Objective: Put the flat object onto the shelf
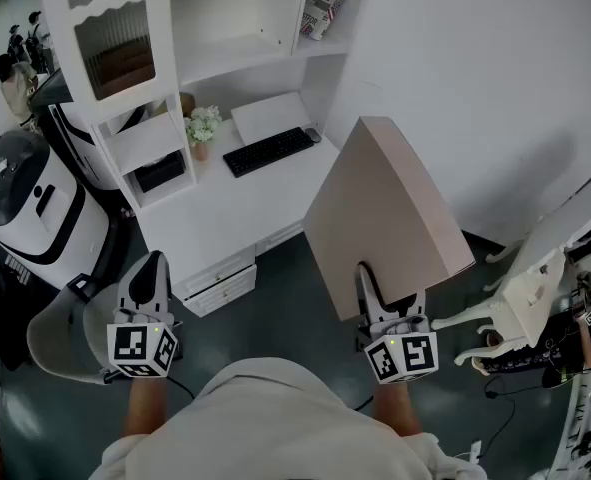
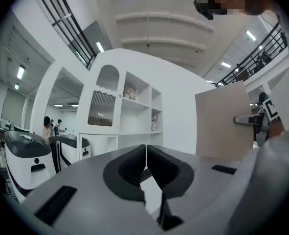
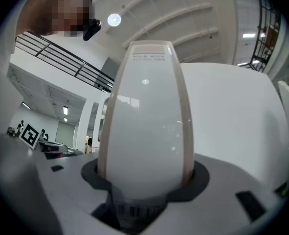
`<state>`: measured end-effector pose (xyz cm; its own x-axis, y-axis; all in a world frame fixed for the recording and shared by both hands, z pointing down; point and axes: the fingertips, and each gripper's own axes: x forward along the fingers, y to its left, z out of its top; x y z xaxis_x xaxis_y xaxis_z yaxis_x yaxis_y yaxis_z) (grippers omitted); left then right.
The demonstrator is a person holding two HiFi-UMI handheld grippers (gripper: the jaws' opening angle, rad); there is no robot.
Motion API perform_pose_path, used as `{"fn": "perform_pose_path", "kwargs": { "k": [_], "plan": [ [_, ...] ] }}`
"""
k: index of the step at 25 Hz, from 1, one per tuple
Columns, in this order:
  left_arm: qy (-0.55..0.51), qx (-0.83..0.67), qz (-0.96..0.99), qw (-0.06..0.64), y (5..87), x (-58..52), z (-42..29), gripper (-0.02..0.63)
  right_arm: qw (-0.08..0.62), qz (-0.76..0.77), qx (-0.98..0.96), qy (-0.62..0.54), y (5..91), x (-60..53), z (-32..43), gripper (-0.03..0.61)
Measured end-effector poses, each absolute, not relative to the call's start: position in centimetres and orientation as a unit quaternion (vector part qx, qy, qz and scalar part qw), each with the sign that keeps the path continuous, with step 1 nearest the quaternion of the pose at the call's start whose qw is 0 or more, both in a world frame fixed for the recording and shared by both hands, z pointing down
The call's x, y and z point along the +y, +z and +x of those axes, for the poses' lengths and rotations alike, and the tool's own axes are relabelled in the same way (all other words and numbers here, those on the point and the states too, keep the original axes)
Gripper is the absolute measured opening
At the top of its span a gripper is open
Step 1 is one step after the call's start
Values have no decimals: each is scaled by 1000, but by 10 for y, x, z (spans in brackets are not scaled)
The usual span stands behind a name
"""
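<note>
The flat object is a wide, thin beige box (image 1: 385, 218). It stands on edge in the air above the floor, tilted toward the white shelf unit (image 1: 237, 28), with my right gripper (image 1: 365, 280) shut on its near edge. In the right gripper view the box's white narrow side (image 3: 146, 131) fills the space between the jaws. My left gripper (image 1: 151, 268) hangs at the left over the floor, shut and empty. In the left gripper view its pads (image 2: 134, 165) meet, with the shelf unit (image 2: 134, 111) ahead and the box (image 2: 222, 121) at the right.
Below the shelves a white desk (image 1: 265, 203) carries a black keyboard (image 1: 268, 151), a white sheet and a small flower pot (image 1: 203, 128). A white chair (image 1: 535, 278) stands at the right. At the left are a grey chair (image 1: 60, 333) and a white-and-black machine (image 1: 25, 198).
</note>
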<state>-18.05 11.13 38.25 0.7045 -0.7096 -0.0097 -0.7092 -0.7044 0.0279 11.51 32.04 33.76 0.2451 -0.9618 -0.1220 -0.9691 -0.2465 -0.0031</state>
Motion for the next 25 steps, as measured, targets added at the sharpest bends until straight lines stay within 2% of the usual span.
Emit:
{"fn": "perform_pose_path", "kwargs": {
  "k": [25],
  "plan": [
    [2,-409,912,-4,385,157,-127,6,42,-762,644,48,339,338,173,279]
  ]
}}
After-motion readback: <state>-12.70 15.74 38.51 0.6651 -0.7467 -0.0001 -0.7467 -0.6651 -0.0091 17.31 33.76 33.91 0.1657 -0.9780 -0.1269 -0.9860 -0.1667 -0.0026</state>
